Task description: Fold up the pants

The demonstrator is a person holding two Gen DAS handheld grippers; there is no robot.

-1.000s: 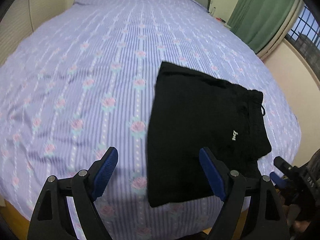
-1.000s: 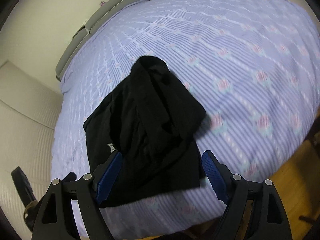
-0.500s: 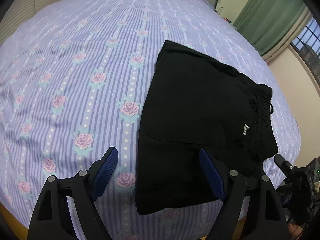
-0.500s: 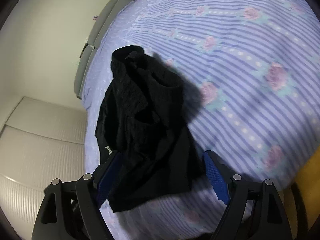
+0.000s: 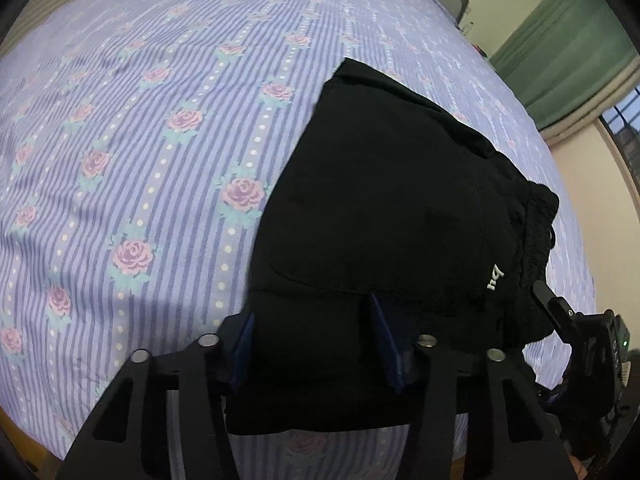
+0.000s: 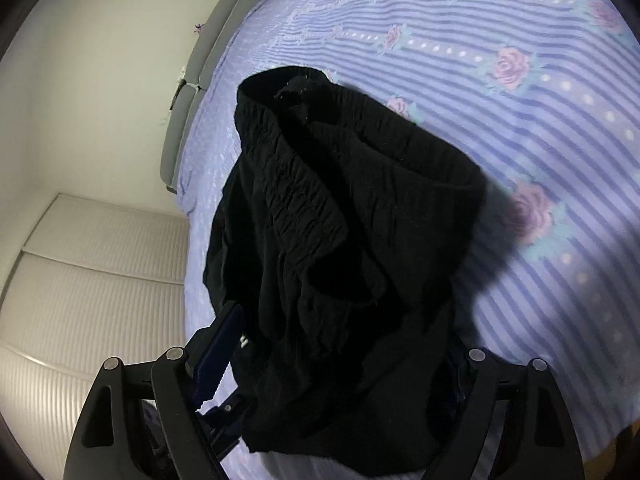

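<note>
The black pants [image 5: 380,208] lie folded on a bed, with a small white logo near the waistband [image 5: 536,220] at the right. My left gripper [image 5: 312,344] is down on the near edge of the pants, its blue pads half closed around the cloth. In the right wrist view the pants [image 6: 344,240] bulge up in front of the camera, elastic waistband on top. My right gripper [image 6: 340,364] has its jaws wide, with the cloth draped between them and over the right finger. The right gripper body also shows in the left wrist view [image 5: 588,344].
The bed [image 5: 120,140] has a purple striped sheet with pink roses and spreads wide to the left and far side. A grey headboard [image 6: 196,92] is at the far end. Green curtains [image 5: 568,40] and a window are at the right. White closet doors [image 6: 88,300] stand beyond the bed.
Both grippers have moved down and forward onto the near edge of the pants. The left jaws have narrowed around the cloth. The cloth now lies between the right jaws.
</note>
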